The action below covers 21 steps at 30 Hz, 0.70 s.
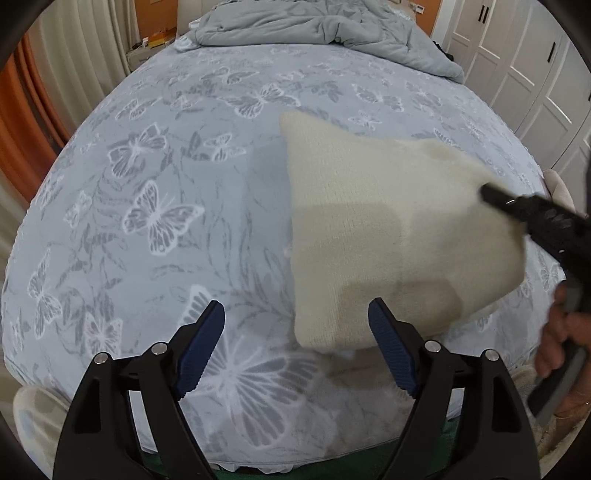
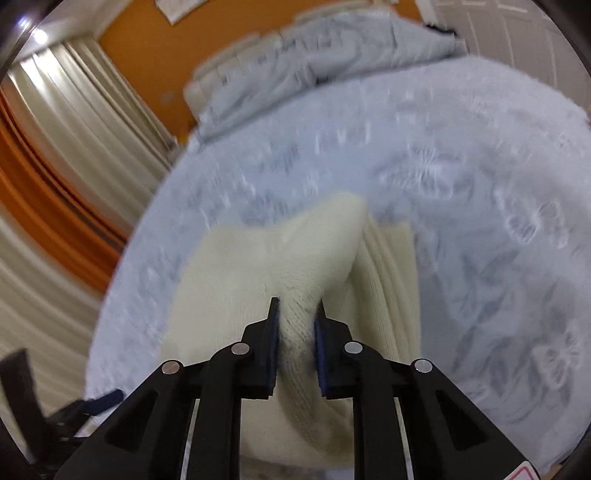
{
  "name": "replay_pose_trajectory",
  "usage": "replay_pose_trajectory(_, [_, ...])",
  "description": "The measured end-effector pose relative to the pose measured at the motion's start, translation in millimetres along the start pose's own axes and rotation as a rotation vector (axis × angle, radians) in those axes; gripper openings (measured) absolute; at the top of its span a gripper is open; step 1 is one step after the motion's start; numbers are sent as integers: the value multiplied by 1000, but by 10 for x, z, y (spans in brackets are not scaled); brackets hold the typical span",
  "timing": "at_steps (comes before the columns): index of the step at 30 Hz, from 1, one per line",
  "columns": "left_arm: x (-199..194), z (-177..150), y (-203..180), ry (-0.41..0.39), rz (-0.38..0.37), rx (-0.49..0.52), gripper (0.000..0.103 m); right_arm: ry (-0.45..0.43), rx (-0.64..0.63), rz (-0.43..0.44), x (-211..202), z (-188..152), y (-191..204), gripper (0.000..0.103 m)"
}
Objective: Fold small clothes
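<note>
The cream knitted garment (image 1: 388, 236) hangs partly lifted over the near right part of the bed (image 1: 177, 155), at about four o'clock from the bed's centre in the left wrist view. One edge is raised and the rest drapes down toward the sheet, which suggests a layer is being carried over to make a fold. In the right wrist view the knit (image 2: 266, 266) bunches into a ridge that runs straight into the right gripper (image 2: 297, 310). Its fingers are closed down to a narrow gap, with a pinch of the fabric between them. That grip near the edge looks chosen so the cloth trails flat beneath as it swings over. A ribbed part of the garment shows at about two o'clock from the fingers, lying lower and seemingly already doubled.

The left gripper (image 1: 295, 317) holds nothing. Its fingers are spread wide and hover above the butterfly-print sheet at the garment's near lower corner, probably waiting to pin or take that corner. The right gripper's black body enters the left wrist view at three o'clock, with the person's hand (image 1: 565, 332) behind it.

A crumpled grey duvet (image 1: 325, 26) lies at twelve o'clock, well apart from the work.
</note>
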State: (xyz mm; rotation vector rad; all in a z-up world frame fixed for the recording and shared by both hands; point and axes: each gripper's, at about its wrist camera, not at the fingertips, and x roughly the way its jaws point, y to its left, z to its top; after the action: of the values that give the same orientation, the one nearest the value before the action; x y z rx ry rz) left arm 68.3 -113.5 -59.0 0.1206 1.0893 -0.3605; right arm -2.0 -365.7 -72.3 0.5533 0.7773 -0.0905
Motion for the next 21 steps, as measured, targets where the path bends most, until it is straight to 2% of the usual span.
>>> replay_pose_trajectory(2, [10,29,-12,1,-9,-5,81,29,46,-55,65,-110,-172,16])
replay_pose_trajectory(3, [30,35,-24,7,-14,-9,82,74,53,-87,200,-179,-262,22])
replay_pose_trajectory(4, [51,44,-40,15,-16,-14,82,176,56,-112,440,-322,-368,23])
replay_pose_trajectory(5, [79,51,-57,30,-24,-22,82,172,72,-93,475,-390,-416,23])
replay_pose_trajectory(8, [85,84,-107,40,-48,-27,85,96,92,-74,174,-202,-342,54])
replay_pose_trajectory(9, [85,94,-121,35,-39,-27,86,61,89,-90,82,-174,-328,80])
replay_pose_trajectory(10, [92,122,-133,27,-25,-29,87,19,90,-115,-31,-165,-332,93])
replay_pose_trajectory(12, [148,168,-152,29,-19,-41,91,21,105,-125,-51,-203,-397,93])
replay_pose_trajectory(15, [373,270,-153,90,-55,-88,92,149,176,-111,222,-371,-589,94])
replay_pose_trajectory(17, [524,310,-164,134,-83,-118,92,227,245,-55,380,-455,-650,93])
replay_pose_trajectory(18, [581,319,-174,148,-83,-127,92,241,254,-25,435,-459,-657,93])
replay_pose_trajectory(21, [716,343,-263,163,-64,-110,93,248,201,-37,552,-450,-560,94])
